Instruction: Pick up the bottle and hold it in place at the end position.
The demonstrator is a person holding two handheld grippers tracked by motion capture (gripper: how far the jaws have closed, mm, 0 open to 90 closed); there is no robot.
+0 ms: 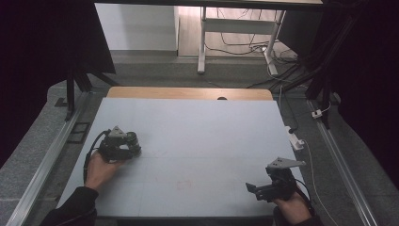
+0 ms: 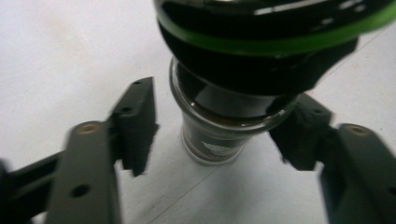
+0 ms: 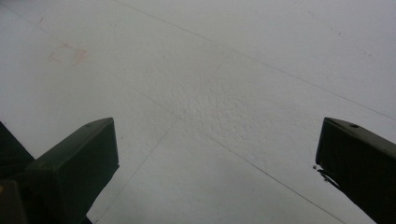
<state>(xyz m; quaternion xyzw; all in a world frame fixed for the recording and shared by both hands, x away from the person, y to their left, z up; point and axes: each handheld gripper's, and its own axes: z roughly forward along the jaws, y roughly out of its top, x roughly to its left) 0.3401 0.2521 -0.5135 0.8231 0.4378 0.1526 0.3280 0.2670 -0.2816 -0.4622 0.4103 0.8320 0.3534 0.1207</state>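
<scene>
A small glass jar (image 2: 212,140) with dark contents and a black lid with a green band (image 2: 280,42) stands between the jaws of my left gripper (image 2: 217,135). The jaws are open on either side of it. The left jaw is clear of the glass, and the right jaw is close to the lid's edge. From above, the jar (image 1: 134,139) is at the table's left, just ahead of the left gripper (image 1: 128,147). My right gripper (image 1: 254,188) is near the front right of the table, jaws pointing left. It (image 3: 217,154) is wide open over bare table.
The white tabletop (image 1: 197,136) has a faint red mark (image 1: 183,183) near the front middle. A wooden strip (image 1: 188,92) runs along the far edge. A white power strip (image 1: 295,140) lies off the right edge. Desk legs and cables are on the floor beyond.
</scene>
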